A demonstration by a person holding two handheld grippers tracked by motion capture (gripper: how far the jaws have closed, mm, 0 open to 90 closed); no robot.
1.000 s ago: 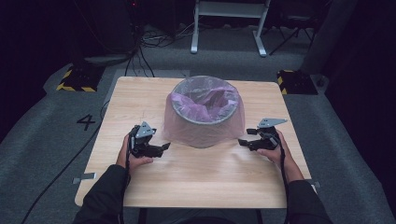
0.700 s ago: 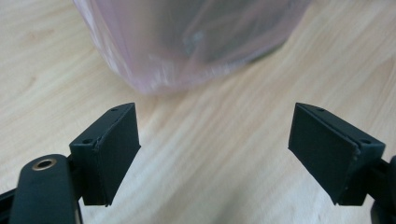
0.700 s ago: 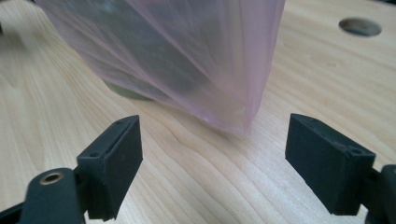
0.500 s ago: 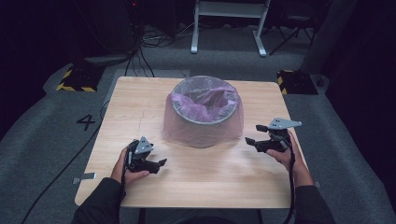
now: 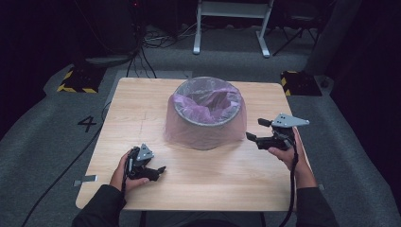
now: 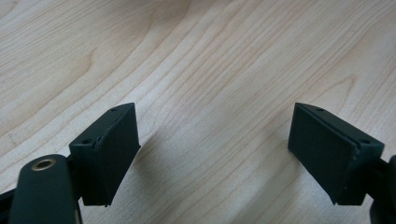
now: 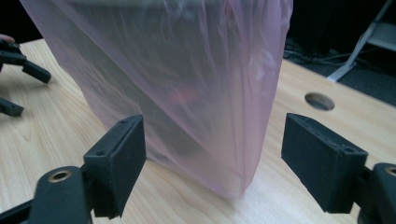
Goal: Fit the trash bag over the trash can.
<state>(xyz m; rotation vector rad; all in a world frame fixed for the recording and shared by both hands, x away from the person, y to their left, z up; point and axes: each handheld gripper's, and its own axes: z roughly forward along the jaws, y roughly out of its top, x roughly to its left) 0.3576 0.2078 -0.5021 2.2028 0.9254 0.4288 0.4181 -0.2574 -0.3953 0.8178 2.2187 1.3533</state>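
Right gripper mine, jaws spread, empty, aimed at pink bag draped over bin mid-table. Left gripper released, near table front edge. Step: approach. Next: close on bag side.

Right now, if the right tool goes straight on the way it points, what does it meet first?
The right tool, open, would probably first meet the pink bag draped over the bin, near its bottom edge on the table. The gap looks small, but depth is unclear.
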